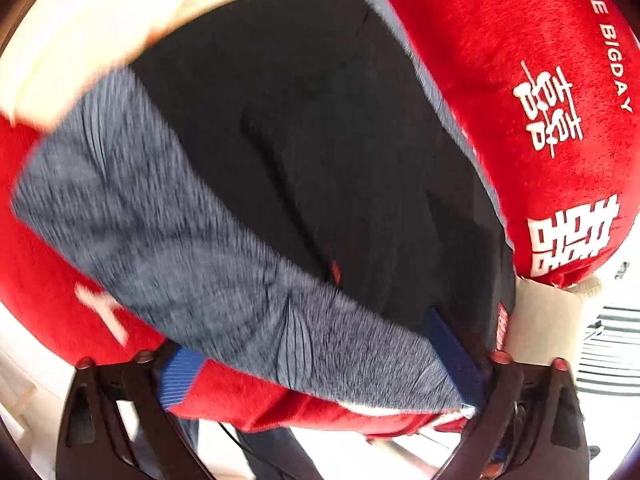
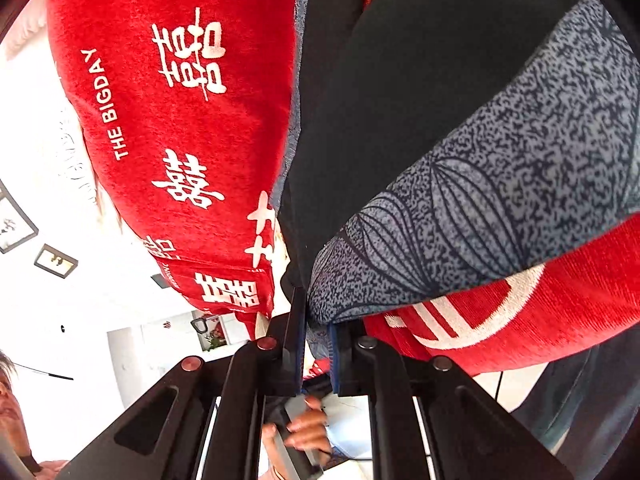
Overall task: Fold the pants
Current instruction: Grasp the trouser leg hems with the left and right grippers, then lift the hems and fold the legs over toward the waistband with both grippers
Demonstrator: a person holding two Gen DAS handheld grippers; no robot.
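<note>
The pants (image 1: pixel 320 140) are black outside with a grey patterned inside (image 1: pixel 160 216); they lie on a red bedspread (image 1: pixel 520 60) with white characters. My left gripper (image 1: pixel 320 364) is wide open, its blue pads on either side of the grey edge, one pad (image 1: pixel 180 376) at the left and the other at the right. In the right wrist view the pants (image 2: pixel 420 80) fill the upper right, with the grey patterned part (image 2: pixel 500 200) below. My right gripper (image 2: pixel 318 336) is shut on the pants' grey edge.
The red bedspread (image 2: pixel 180 100) with "THE BIGDAY" lettering lies around the pants. A cream pillow (image 1: pixel 100 32) sits at the upper left of the left wrist view. A white wall with picture frames (image 2: pixel 56 260) and a person's hand (image 2: pixel 304 428) show behind the right gripper.
</note>
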